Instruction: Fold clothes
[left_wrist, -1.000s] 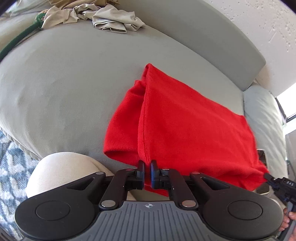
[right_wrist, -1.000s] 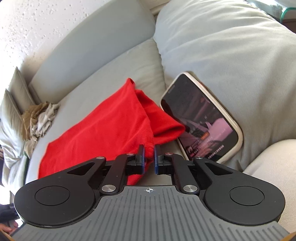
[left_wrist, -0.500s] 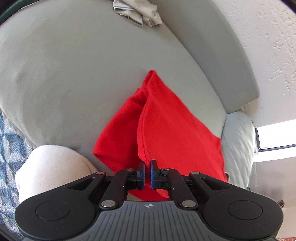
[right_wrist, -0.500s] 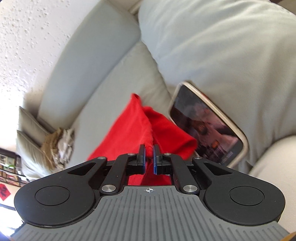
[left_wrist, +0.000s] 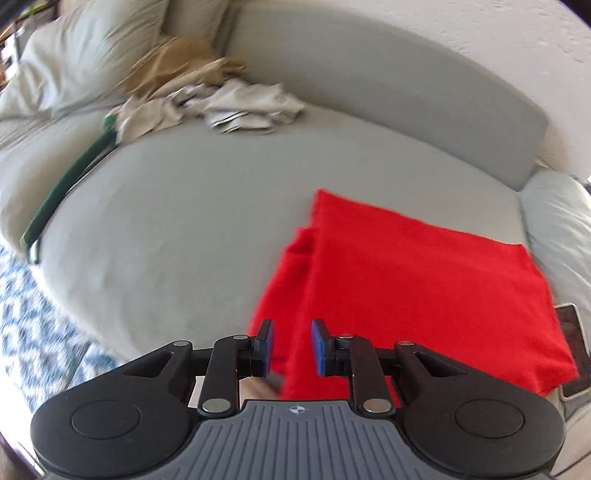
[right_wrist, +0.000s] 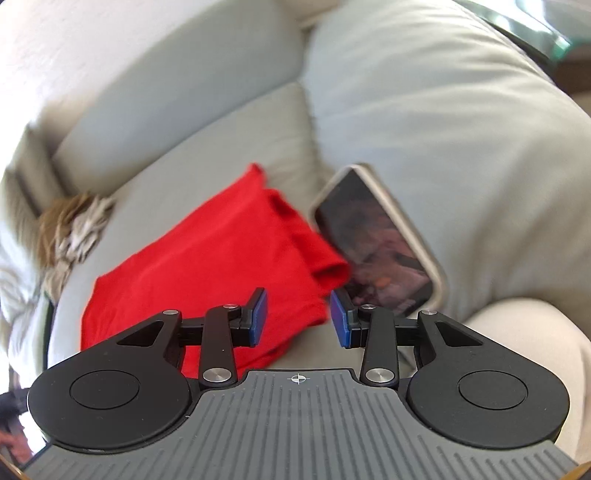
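Red cloth (left_wrist: 417, 280): folded, flat on the sofa seat (left_wrist: 184, 221); one corner over the phone (right_wrist: 376, 240).
Writing: none legible; phone screen blurred.
Left gripper (left_wrist: 291, 347): jaws opening, pads off the cloth, which lies below and beyond them.
Right gripper (right_wrist: 297, 317): jaws opening, nothing pinched; cloth edge beneath the gap.
Pile (left_wrist: 221, 99): crumpled beige clothes, well apart, at the seat's far end.

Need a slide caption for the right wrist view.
Right gripper opening above folded red garment on grey sofa, phone alongside.
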